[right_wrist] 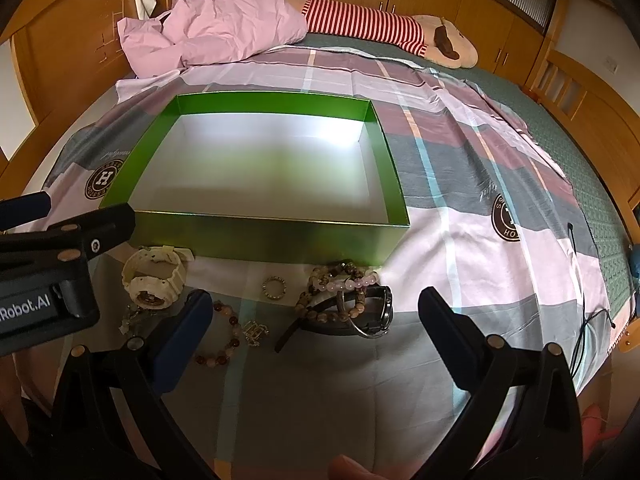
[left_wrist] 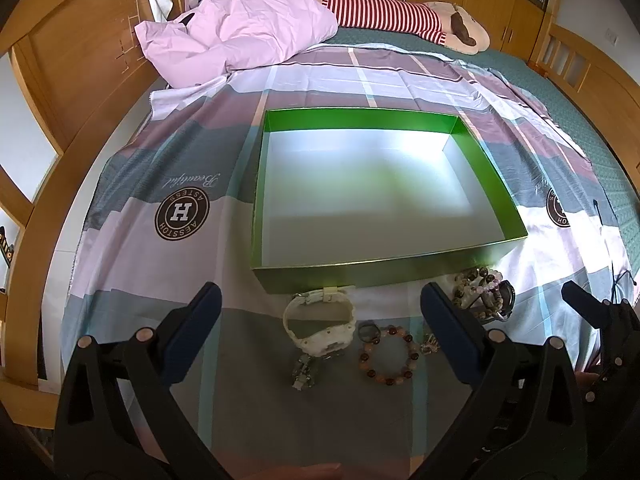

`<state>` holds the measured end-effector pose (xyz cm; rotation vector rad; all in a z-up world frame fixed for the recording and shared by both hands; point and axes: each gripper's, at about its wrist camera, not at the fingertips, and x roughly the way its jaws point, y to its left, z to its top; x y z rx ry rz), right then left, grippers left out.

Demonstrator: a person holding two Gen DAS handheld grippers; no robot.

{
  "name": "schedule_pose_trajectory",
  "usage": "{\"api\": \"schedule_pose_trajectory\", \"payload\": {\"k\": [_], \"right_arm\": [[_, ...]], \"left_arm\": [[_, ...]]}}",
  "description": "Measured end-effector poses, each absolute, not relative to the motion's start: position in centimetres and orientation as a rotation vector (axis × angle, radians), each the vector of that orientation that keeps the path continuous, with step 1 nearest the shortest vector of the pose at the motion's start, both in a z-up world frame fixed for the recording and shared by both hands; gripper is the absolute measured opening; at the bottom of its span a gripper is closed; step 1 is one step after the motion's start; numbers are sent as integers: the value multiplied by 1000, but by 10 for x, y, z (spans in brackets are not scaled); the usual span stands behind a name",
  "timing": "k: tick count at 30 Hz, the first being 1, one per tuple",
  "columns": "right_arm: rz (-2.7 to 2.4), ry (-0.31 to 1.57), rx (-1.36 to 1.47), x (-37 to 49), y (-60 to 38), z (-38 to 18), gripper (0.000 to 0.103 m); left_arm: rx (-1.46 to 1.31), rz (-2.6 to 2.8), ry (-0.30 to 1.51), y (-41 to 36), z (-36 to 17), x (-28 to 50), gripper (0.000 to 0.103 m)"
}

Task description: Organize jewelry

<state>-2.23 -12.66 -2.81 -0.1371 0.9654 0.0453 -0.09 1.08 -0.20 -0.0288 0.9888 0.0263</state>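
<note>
Both grippers, left gripper [left_wrist: 320, 312] and right gripper [right_wrist: 316, 312], hover wide open and empty over jewelry lying along the green box's [left_wrist: 472, 264] near wall, so pinching the white watch [left_wrist: 320, 324] by its strap seems safest.

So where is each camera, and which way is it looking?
Left wrist: sits on the left tongs, open, looking along the bed at the green box, with the white watch between the fingers; the right tongs show at the right edge.
Right wrist: sits on the right tongs, open, facing the same box, with the pile of bead bracelets ahead; the left tongs show at the left edge.
Shared: box, watch, amber bead bracelet, pink duvet.
</note>
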Motion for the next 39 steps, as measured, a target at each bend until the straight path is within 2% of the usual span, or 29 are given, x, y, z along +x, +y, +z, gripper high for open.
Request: {"api": "schedule_pose_trajectory", "payload": {"k": [39], "right_arm": [[47,978,-136,-24,-129,-33,101]], "left_arm": [[-17,38,998,9,-4,-2,99]]}}
